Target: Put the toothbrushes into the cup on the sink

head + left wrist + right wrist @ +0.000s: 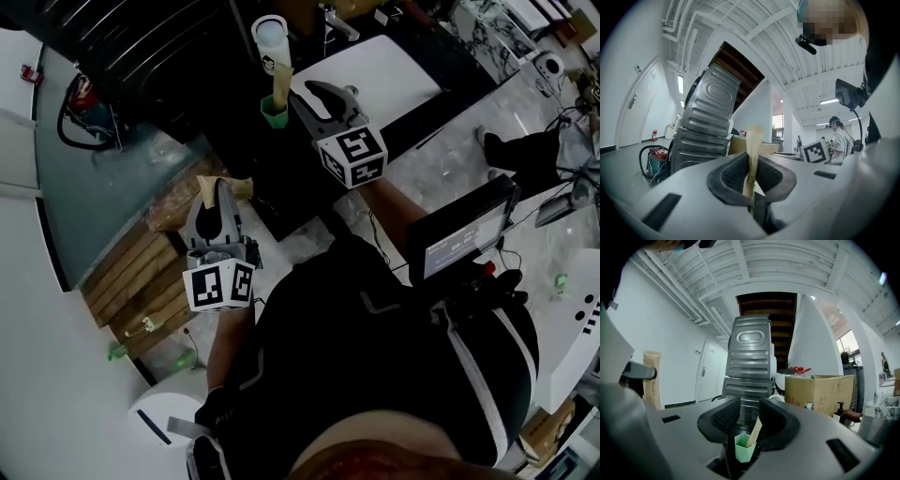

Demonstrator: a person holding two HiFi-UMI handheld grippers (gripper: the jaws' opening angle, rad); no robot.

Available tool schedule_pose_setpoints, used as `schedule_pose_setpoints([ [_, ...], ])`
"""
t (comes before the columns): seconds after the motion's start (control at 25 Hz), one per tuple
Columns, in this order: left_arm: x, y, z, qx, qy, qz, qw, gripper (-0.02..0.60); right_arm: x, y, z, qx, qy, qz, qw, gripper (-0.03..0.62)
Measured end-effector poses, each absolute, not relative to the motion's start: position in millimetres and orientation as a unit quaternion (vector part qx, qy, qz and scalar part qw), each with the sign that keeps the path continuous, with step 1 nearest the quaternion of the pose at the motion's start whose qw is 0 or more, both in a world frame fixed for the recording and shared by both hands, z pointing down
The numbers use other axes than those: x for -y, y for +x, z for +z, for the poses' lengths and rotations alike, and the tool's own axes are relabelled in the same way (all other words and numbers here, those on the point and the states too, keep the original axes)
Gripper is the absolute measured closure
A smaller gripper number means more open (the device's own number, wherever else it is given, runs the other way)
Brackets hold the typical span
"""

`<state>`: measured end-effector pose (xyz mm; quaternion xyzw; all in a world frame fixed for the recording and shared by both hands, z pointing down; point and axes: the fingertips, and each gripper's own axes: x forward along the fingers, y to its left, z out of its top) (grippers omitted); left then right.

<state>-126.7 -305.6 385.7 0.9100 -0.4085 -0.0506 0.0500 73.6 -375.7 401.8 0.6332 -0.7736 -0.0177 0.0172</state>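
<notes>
A small green cup [274,112] stands at the dark edge beside the white sink top [384,75]. A tan wrapped toothbrush [279,84] stands in it. My right gripper [315,94] is just right of the cup and open. In the right gripper view, the cup [744,448] and its leaning toothbrush [755,431] sit between the right gripper's [743,420] spread jaws, with no pad touching them. My left gripper [217,202], nearer and to the left, is shut on a second tan toothbrush [228,187]. That toothbrush [752,154] sticks up from the left gripper [751,171].
A tall white container [272,37] stands behind the cup, and a faucet [334,21] is at the back of the sink. A wooden slatted pallet [141,272] lies at the lower left. A grey metal machine [751,357] stands ahead, with a cardboard box [818,392] to its right.
</notes>
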Motion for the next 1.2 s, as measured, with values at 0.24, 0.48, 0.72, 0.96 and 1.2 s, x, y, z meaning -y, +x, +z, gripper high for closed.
schedule_pose_setpoints([
  [0.24, 292, -132, 377, 0.386, 0.92, -0.058, 0.04, 0.555, 337, 61, 376, 0.771, 0.637, -0.026, -0.009, 0.539],
  [0.48, 281, -135, 367, 0.361, 0.93, -0.067, 0.032, 0.555, 298, 48, 353, 0.762, 0.647, -0.028, -0.021, 0.556],
  [0.72, 274, -130, 357, 0.345, 0.935, -0.073, 0.032, 0.555, 264, 42, 339, 0.757, 0.653, -0.027, -0.011, 0.562],
  [0.96, 274, -116, 345, 0.342, 0.936, -0.082, 0.028, 0.555, 250, 54, 337, 0.754, 0.656, -0.019, -0.014, 0.562],
  [1.2, 290, -98, 338, 0.355, 0.93, -0.088, 0.023, 0.555, 247, 67, 338, 0.758, 0.652, -0.013, -0.021, 0.562],
])
